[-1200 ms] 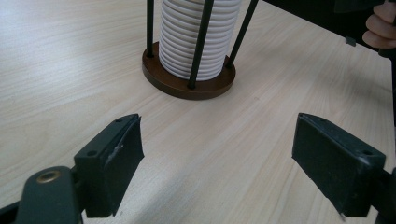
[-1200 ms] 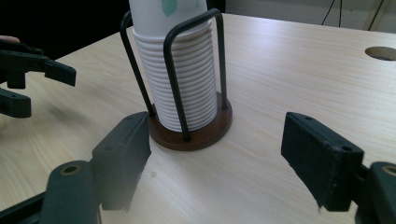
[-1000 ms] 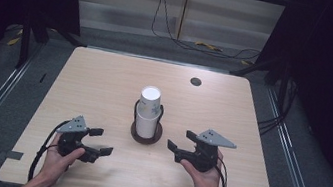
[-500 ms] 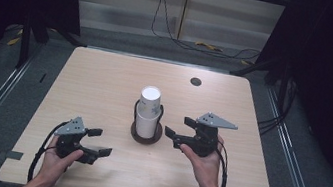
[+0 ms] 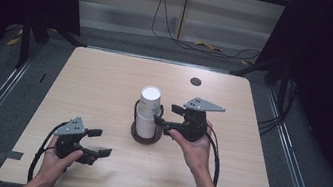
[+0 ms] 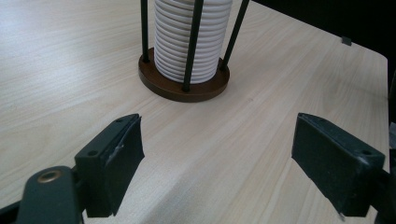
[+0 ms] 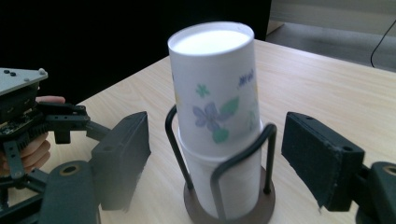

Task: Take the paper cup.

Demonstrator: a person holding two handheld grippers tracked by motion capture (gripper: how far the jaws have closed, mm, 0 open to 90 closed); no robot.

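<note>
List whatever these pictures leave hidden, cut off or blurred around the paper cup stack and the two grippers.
- Left gripper view: the top of the white ribbed paper cup stack in its black wire holder with brown round base is cut off by the upper edge.
- Right gripper view: the small blue print on the flowered top cup is blurred, unreadable.
- High view: whether the right gripper touches the cup is too small to tell.

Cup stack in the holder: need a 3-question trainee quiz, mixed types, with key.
1. True or false: the right claw is clamped on the cup stack.
2. What holds the stack upright? A) a cardboard box B) a wire holder on a round brown base C) a glass jar
3. What is printed on the top cup?

Key: 1. False; its jaws stand either side of the stack, apart from it. 2. B. 3. A flower pattern, purple with green leaves.
</note>
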